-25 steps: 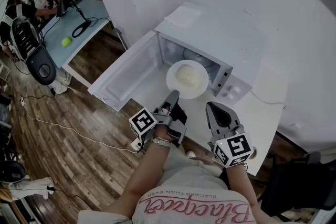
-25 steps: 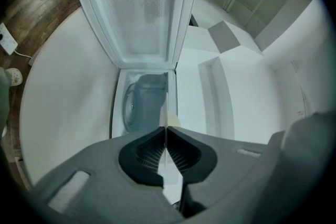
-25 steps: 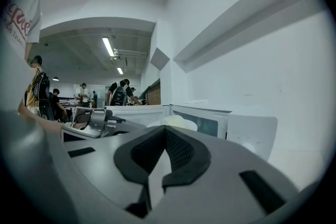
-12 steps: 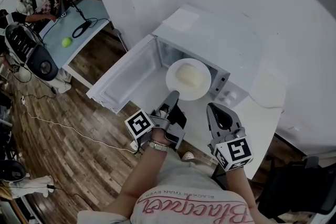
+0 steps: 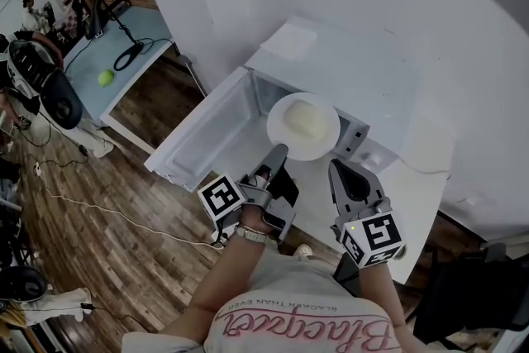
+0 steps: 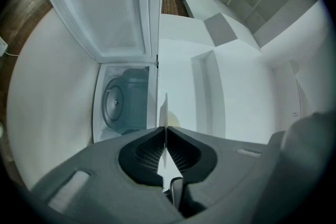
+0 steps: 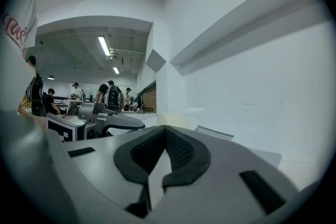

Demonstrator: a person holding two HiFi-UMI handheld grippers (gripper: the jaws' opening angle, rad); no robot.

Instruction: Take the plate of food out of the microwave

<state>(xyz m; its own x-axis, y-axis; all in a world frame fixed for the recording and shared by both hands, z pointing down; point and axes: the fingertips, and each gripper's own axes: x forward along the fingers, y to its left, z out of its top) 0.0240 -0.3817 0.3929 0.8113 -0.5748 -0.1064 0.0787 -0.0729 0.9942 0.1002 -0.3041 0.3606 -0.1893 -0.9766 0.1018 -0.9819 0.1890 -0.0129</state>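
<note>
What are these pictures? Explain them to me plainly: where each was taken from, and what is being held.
There is no robot here. A person wears a camera on the head and holds a pinching tool in each hand. The top-down picture comes from the head camera. The other two come from cameras riding on each tool. The left tool pinches the rim of a white plate of pale food, at the mouth of the open microwave, which stands on a white table. The right tool is shut and empty.
</note>
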